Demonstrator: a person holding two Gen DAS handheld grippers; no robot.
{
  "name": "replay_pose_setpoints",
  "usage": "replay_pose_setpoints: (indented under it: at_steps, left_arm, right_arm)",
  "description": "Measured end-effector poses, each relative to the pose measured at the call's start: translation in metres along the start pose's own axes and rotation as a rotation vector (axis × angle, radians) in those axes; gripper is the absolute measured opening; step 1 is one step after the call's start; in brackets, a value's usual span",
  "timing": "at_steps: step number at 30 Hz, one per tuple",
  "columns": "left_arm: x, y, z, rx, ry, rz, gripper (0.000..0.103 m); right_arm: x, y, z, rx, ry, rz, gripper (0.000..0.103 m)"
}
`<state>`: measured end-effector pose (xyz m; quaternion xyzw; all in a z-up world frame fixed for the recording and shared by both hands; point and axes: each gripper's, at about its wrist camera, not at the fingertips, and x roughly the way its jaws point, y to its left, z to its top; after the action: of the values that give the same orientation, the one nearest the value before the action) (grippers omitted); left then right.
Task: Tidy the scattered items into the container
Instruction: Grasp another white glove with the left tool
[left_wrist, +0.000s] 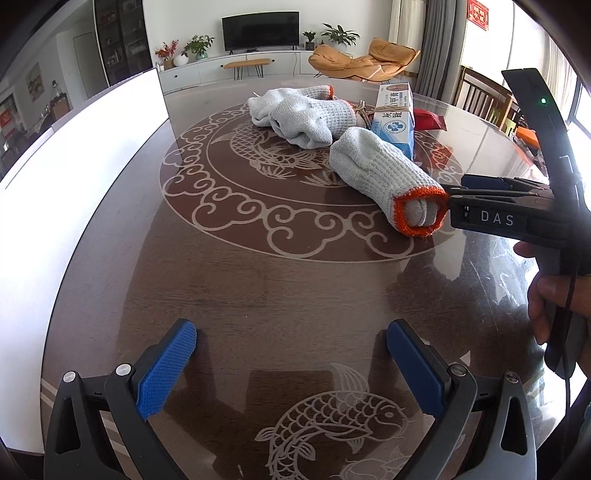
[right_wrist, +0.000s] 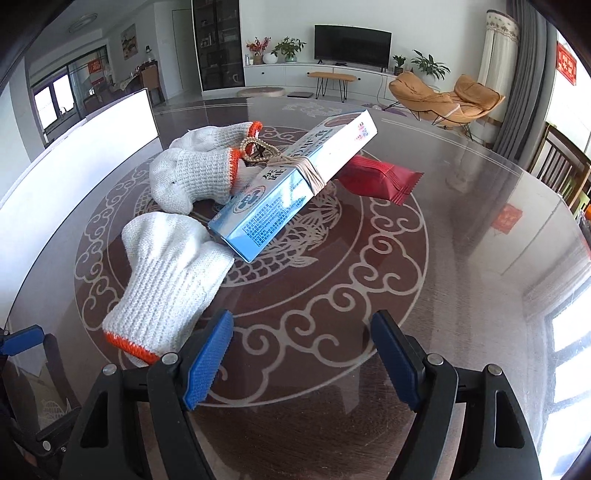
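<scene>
Right wrist view: nearest glove (right_wrist: 168, 284) lies left-front on table (right_wrist: 461, 280). Box (right_wrist: 291, 188) behind it, resting tilted on second glove (right_wrist: 195, 177). Wrapper (right_wrist: 380, 177) right of box, apparently touching it. Container (right_wrist: 74, 155) far left.

I am seeing a dark television (right_wrist: 352, 42) sitting at the top centre of the frame, potted plants (right_wrist: 290, 48) standing to its left, a wooden bench (right_wrist: 332, 77) below it, and an orange lounge chair (right_wrist: 447, 98) lying at upper right.

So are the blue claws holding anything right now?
No. The left gripper and right gripper are both open and empty; the nearest glove lies loose on the table.
</scene>
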<state>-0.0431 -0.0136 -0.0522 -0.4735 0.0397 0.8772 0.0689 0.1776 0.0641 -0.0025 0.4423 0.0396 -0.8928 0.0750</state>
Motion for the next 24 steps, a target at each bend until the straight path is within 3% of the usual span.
replay_pose_setpoints:
  at_steps: [4,9,16,18,24]
  left_arm:
    - [0.000,0.001,-0.002,0.003,-0.003,-0.001,0.103]
    - [-0.001,0.000,-0.001,0.003,0.015,-0.003,0.103]
    - [-0.008,-0.044,-0.008,0.169,0.046,-0.138,0.103]
    - [-0.003,-0.056,-0.003,0.207,0.038,-0.128,0.103]
    - [0.023,-0.056,0.038,0.145,0.037,-0.094,0.103]
  right_arm:
    - [-0.001,0.016,-0.007,-0.084,0.000,0.058,0.078]
    - [-0.016,-0.002,-0.029,-0.077,0.004,0.057,0.078]
    - [-0.039,-0.035,-0.059,-0.025,-0.001,0.027,0.079]
    - [-0.040,-0.035,-0.060,-0.029,-0.001,0.021,0.079]
    - [-0.042,-0.039,-0.059,-0.024,0.000,0.026,0.079]
